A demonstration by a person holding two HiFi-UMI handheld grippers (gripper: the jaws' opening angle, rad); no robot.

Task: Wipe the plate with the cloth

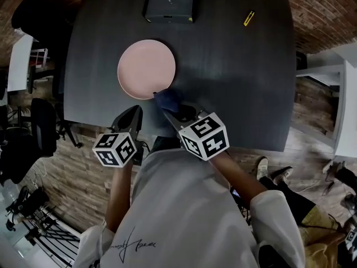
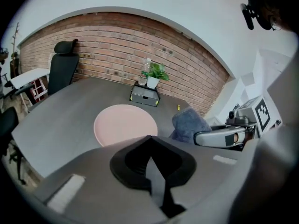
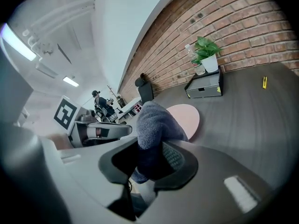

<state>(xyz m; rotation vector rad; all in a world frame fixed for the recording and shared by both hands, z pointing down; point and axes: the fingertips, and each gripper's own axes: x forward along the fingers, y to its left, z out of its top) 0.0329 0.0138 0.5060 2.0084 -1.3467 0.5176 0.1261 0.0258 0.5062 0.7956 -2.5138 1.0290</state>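
Note:
A round pink plate (image 1: 146,69) lies bare on the dark grey table (image 1: 240,82), left of the middle. My right gripper (image 1: 168,108) is shut on a bunched blue cloth (image 1: 166,98), which hangs just off the plate's near right rim. In the right gripper view the cloth (image 3: 152,120) fills the jaws of that gripper (image 3: 152,143), and the plate (image 3: 187,116) shows behind it. My left gripper (image 1: 135,112) hovers over the table's near edge, short of the plate, shut and holding nothing. The left gripper view shows its tips (image 2: 149,138) meeting, with the plate (image 2: 124,124) ahead and the cloth (image 2: 189,124) at right.
A small grey drawer box (image 1: 169,5) stands at the table's far edge, with a potted plant (image 2: 153,76) and a bottle on it. A yellow item (image 1: 249,18) lies at the far right. A black office chair (image 2: 63,64) stands to the left of the table.

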